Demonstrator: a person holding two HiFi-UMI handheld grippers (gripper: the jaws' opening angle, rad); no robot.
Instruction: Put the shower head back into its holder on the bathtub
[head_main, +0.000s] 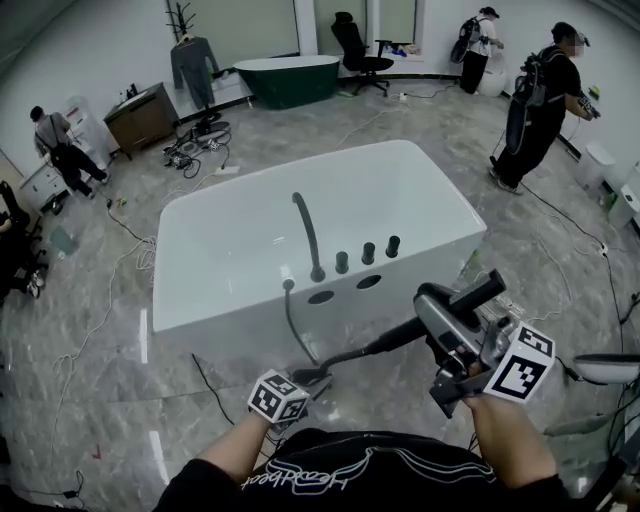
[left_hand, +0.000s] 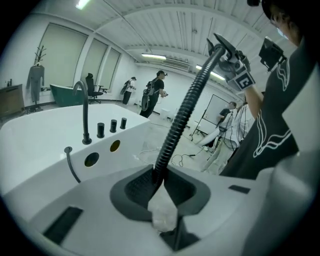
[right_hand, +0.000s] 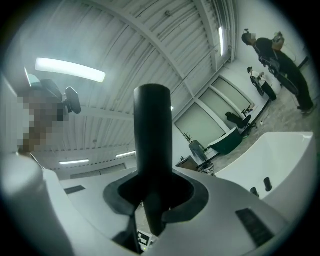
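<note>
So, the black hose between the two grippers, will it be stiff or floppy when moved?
Probably floppy: the hose is ribbed and curves between the left gripper and the shower head. It likely sags and trails, so it may tug the head sideways.

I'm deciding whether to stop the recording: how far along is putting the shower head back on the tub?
Done: the shower head is picked up, clamped in the right gripper. In hand: the left gripper grips the hose, and both are held in front of the bathtub, short of it. Left: carrying the head over and seating it; both holes on the deck are empty.
</note>
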